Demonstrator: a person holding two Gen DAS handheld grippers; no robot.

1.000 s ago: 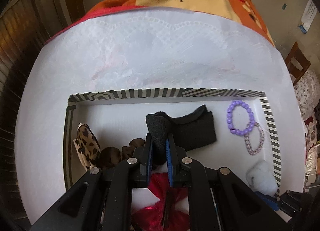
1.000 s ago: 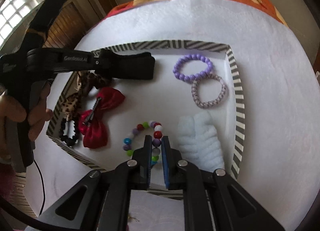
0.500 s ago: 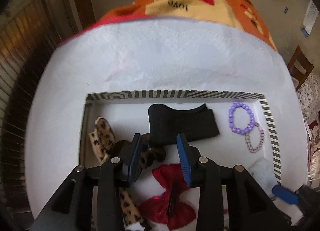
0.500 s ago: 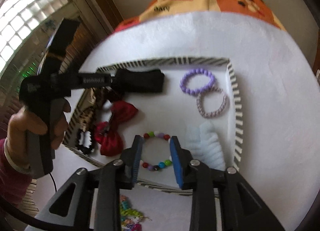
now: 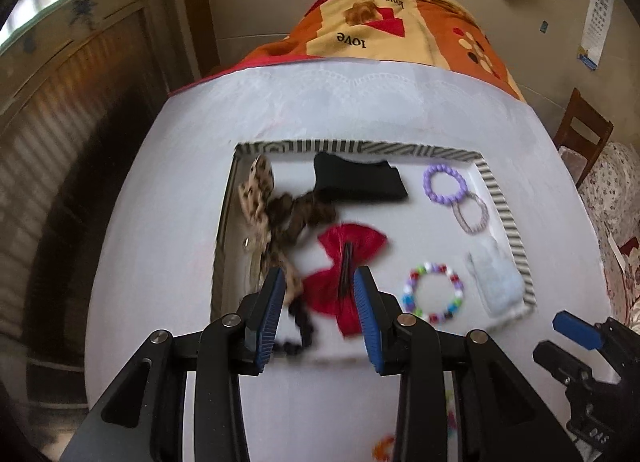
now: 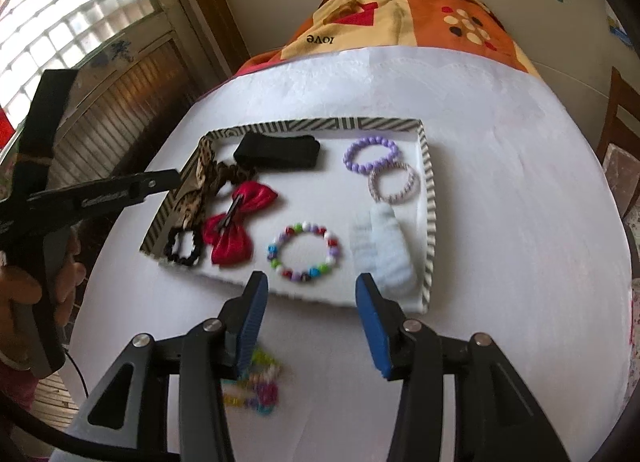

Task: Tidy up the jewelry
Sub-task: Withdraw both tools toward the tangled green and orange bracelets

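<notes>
A striped-rim tray [image 6: 426,165] [image 5: 496,189] on the white table holds a black headband [image 6: 280,150] [image 5: 358,181], a leopard scrunchie [image 5: 260,197], a red bow clip [image 6: 236,221] [image 5: 346,262], a black beaded bracelet [image 6: 184,248], a multicolour bead bracelet [image 6: 306,252] [image 5: 434,292], a purple bracelet [image 6: 370,153], a lilac bracelet [image 6: 394,183] and a white fluffy piece [image 6: 382,246]. My left gripper [image 5: 318,314] is open and empty above the tray's near edge. My right gripper [image 6: 312,326] is open and empty, in front of the tray. A colourful bead piece [image 6: 256,384] lies on the table below it.
A patterned orange blanket [image 6: 400,9] hangs beyond the table's far edge. A wooden chair [image 5: 584,133] stands at the right. The left hand-held gripper body [image 6: 92,193] reaches in from the left in the right wrist view.
Both grippers opened and pulled back toward me. The left let go of the black headband, the right let go of the multicolour bracelet; both now lie in the tray.
</notes>
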